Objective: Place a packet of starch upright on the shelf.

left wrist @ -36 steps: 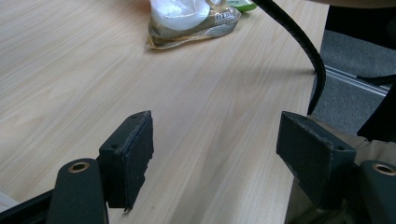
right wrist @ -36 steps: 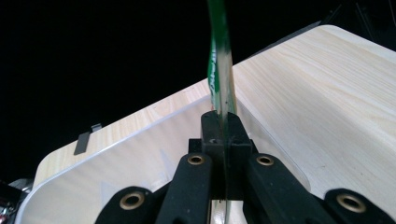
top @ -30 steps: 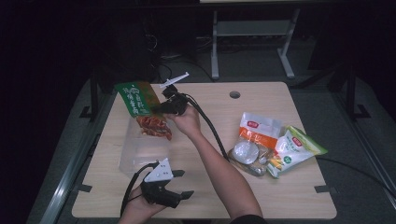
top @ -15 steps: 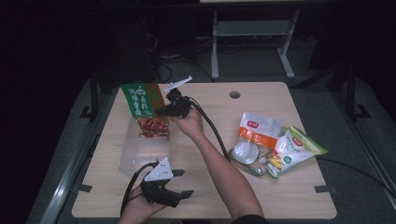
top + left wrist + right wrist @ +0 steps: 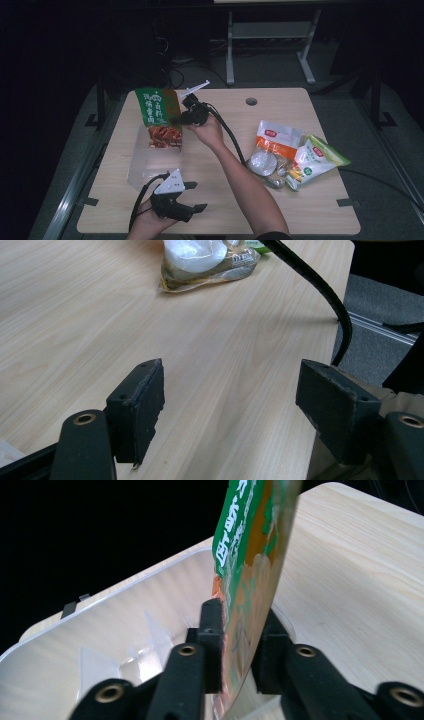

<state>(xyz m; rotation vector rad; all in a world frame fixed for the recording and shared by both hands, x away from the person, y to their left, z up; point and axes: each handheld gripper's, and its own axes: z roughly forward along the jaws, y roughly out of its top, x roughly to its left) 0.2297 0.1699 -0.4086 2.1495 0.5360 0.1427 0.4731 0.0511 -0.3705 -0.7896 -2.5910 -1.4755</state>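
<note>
Right gripper view is showing the right gripper (image 5: pixel 239 645) clenched on the green snack packet (image 5: pixel 250 570), with both black jaws pressing flat against the packet's lower half and the printed top rising above them. Behind the packet, the rim of the clear plastic container (image 5: pixel 100 615) is curving across the table (image 5: pixel 360 580).

High view is placing the right gripper (image 5: pixel 186 118) at the far left of the table (image 5: pixel 300 210), holding the green snack packet (image 5: pixel 156 114) above the far end of the clear plastic container (image 5: pixel 150 162). Compared with the frames from a second ago, the packet is now standing more upright and its green top is sitting higher and further back; a second ago it was lying lower and slanted over the container. The red-brown window of the packet is hanging at the container's far edge.

Judgement: the packet is being positioned over the container for placing, and it has not yet been released inside.

Left gripper (image 5: pixel 175 205) is resting near the front edge of the table with its jaws spread wide and holding nothing; it is occupying the same spot as a second ago. Left gripper view is showing bare wood between the jaws and a clear-wrapped packet (image 5: pixel 210 260) further off. The remaining snack packets (image 5: pixel 295 155) are lying grouped at the right, well apart from the container.
</note>
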